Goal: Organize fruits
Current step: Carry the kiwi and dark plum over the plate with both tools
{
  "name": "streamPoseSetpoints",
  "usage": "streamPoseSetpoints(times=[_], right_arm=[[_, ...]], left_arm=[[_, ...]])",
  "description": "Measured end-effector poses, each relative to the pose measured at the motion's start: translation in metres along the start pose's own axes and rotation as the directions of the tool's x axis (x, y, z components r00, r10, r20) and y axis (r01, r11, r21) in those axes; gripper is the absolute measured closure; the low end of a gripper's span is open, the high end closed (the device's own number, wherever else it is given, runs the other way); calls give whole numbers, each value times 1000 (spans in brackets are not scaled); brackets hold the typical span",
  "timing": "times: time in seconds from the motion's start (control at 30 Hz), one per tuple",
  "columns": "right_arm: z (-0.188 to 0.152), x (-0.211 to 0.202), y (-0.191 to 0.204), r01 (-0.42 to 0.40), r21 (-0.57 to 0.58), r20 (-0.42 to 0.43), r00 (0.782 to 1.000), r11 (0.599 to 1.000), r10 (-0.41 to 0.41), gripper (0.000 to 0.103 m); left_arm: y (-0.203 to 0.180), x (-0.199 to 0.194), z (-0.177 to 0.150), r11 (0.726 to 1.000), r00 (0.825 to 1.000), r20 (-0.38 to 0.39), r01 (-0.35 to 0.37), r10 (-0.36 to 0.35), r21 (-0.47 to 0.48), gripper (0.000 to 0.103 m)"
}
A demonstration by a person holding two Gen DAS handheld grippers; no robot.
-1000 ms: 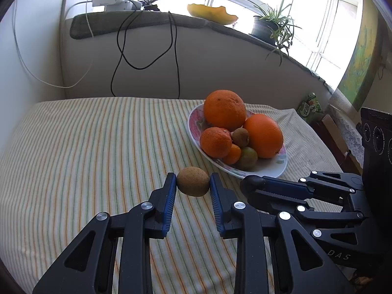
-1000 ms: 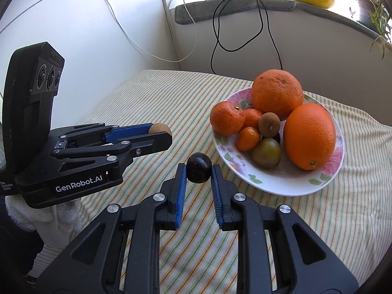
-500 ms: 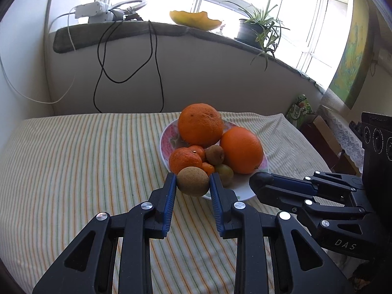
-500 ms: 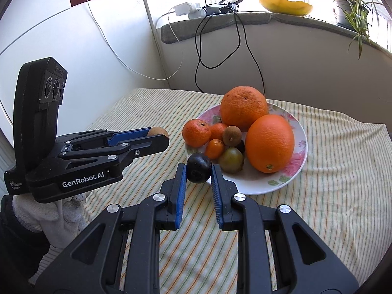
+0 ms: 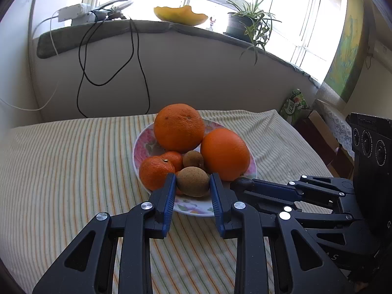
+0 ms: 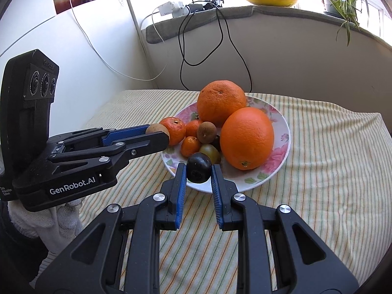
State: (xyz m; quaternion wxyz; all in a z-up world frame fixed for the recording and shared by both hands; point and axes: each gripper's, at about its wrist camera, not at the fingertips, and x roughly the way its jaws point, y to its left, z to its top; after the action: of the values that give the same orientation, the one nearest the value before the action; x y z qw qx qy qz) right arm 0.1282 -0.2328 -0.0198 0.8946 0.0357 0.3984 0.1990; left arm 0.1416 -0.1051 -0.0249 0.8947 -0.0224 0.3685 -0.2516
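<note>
Left wrist view: left claw (image 5: pixel 192 187) clenched on a brown kiwi (image 5: pixel 193 181), pads on its two flanks; the fruit hangs over the near rim of the flowered plate (image 5: pixel 144 144).
Right wrist view: right claw (image 6: pixel 198 175) clenched on a dark plum (image 6: pixel 199 167), also over the near rim of the plate (image 6: pixel 284 132); the left claw (image 6: pixel 156 134) sits to its left.
Worktop: striped cloth (image 5: pixel 61 171) under both claws, plate just ahead of them.
Large oranges: two, beyond the claws, a rough-skinned one (image 6: pixel 221 101) at the back and a smooth one (image 6: pixel 246 138) nearer. Judged heavy and firm; likely to roll if nudged.
Mandarins: three counted (image 6: pixel 175 130), (image 6: pixel 194 128), (image 6: pixel 191 146), left part of the plate. Judged light, with soft skin.
Kiwis: two counted, one in the left claw and one on the plate (image 6: pixel 207 132). Judged light, fuzzy, easily bruised; hold across the short middle.
Greenish fruit: one (image 6: pixel 210 152), just ahead of the plum.
Plums: one held; something dark behind the plate kiwi, cannot tell what. Judged smooth, slippery, soft; gentle mid-body hold.
Free room: judged only at the near rim of the plate.
</note>
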Motion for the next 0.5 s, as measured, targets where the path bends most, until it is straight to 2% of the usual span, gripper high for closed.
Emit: streamPoseSetpoints(times=[0.5], right_arm=[[2, 13, -7, -6, 23, -16, 1000, 1000, 7, 82]], left_arm=[[-9, 9, 9, 1000, 1000, 2, 6, -6, 20, 77]])
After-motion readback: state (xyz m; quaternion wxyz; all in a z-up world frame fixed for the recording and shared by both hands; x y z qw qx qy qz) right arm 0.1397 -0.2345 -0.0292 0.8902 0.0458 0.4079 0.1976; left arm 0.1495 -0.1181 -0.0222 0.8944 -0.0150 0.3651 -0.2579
